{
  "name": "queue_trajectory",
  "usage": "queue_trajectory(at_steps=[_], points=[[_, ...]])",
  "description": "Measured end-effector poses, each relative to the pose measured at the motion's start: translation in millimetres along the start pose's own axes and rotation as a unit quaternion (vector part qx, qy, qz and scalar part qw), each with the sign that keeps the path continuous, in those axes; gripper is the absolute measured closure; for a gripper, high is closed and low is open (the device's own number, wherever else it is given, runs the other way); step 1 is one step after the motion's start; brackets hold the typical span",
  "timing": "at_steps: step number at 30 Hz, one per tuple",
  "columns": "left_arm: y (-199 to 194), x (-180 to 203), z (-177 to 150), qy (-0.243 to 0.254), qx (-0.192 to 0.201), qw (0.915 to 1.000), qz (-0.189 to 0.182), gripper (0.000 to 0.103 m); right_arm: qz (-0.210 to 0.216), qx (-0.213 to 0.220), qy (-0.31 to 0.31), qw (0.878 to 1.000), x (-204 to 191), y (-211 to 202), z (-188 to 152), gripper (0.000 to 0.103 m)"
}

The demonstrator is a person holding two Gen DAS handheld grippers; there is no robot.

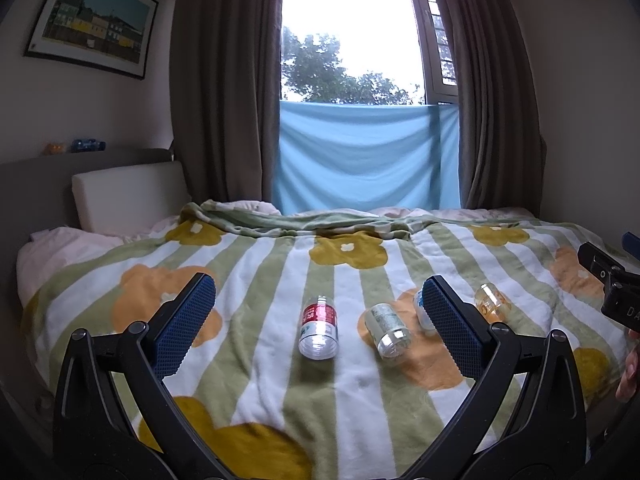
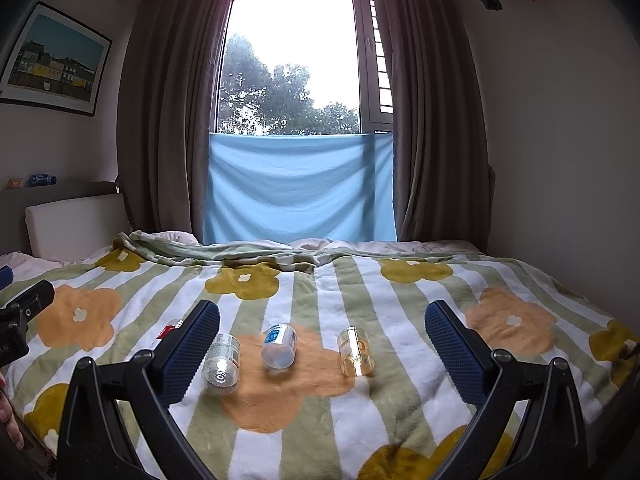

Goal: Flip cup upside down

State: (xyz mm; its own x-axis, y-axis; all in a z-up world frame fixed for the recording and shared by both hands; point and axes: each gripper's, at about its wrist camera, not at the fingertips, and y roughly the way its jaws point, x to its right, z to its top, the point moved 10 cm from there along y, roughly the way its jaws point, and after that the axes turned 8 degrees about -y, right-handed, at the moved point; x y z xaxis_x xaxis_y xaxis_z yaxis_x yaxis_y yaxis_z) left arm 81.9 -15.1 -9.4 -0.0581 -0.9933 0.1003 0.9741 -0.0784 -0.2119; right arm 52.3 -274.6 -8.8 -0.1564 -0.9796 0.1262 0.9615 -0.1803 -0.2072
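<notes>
Several clear plastic cups lie on their sides in a row on the flowered blanket [image 1: 280,392]. In the left wrist view I see a red-label cup [image 1: 319,328], a grey-label cup [image 1: 388,330], a blue-label cup [image 1: 420,306] half hidden behind my finger, and an orange-tinted cup [image 1: 492,304]. My left gripper [image 1: 318,292] hovers open and empty just short of the red-label cup. The right wrist view shows the grey-label cup [image 2: 221,362], blue-label cup [image 2: 279,346] and orange-tinted cup [image 2: 355,351], with the red-label cup [image 2: 170,330] mostly hidden. My right gripper [image 2: 323,312] is open and empty before them.
The bed fills the room up to a curtained window with a blue cloth [image 1: 368,156]. A white cushion [image 1: 128,196] leans on the headboard at the left, and a wall stands close on the right. A person's fingers [image 1: 630,368] show at the frame edge.
</notes>
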Motion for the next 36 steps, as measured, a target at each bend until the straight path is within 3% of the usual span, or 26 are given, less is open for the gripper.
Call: queue_trajectory(at_steps=[20,29,33,36], points=[[1.3,-6.0,5.7,-0.006,-0.005,1.0,0.002,0.0,0.029,-0.008,-0.004,1.0,-4.1,15.4,-4.4,0.0],[32.1,-38.2,-10.4,-0.02,-0.039,0.9985,0.031,0.0,0.104,-0.087,-0.029,0.99,-40.5,109.3,-2.3,0.0],[45.7,-54.6,-18.8,-0.025,-0.052,0.9972,0.046,0.0,0.137,-0.169,-0.018,0.976,-54.0,175.5,-16.5,0.0],[58.9,-63.6,-27.0,-0.027,-0.067,0.9959,0.054,0.0,0.156,-0.26,-0.002,0.953,-59.6,229.3,-43.6,0.0]])
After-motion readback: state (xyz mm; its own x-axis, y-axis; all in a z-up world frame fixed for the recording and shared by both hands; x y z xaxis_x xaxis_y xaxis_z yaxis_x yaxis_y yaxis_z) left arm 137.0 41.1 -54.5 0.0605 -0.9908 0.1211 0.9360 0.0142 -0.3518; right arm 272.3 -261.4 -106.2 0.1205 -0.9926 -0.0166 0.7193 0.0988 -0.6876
